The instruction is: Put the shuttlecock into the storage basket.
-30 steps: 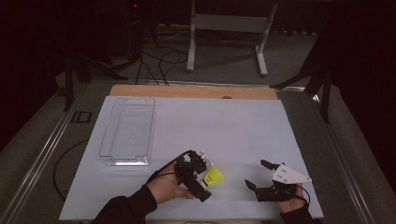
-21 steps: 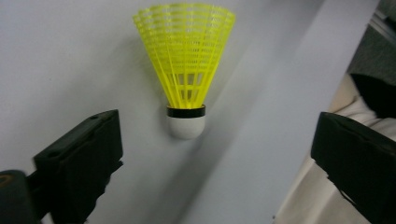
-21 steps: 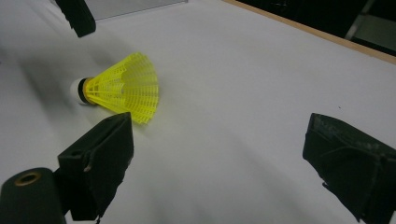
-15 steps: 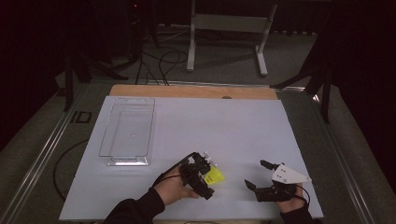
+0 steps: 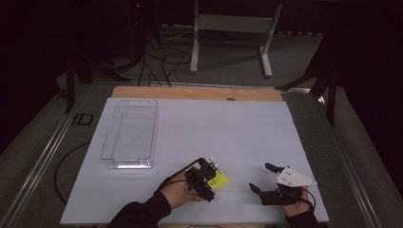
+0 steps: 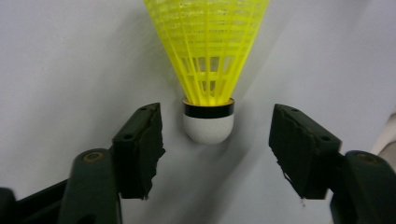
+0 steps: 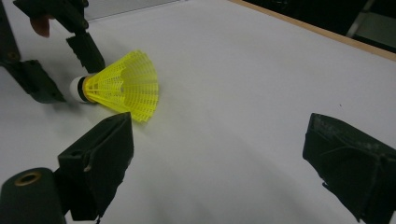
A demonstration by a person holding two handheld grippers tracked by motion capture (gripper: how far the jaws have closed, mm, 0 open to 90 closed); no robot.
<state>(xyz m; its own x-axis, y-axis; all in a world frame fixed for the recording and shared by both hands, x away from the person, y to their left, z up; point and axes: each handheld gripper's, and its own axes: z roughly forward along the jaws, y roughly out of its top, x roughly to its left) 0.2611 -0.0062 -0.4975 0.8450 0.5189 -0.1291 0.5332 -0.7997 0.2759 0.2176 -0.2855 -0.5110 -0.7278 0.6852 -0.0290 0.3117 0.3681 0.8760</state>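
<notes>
shuttlecock [image 6: 208,70]: 1 | clear tray [image 5: 129,133]: 1 | hand-held grippers: 2, spread

My left gripper [image 5: 207,181] sits low, jaws spread wide; my right gripper [image 5: 263,178] rests apart, jaws gaping too.

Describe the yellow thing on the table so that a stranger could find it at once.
On the white table, look at the near edge, right of the clear tray. There a shuttlecock lies on its side between the open jaws of the left gripper. Nothing else there has its yellow mesh skirt and white cap.
</notes>
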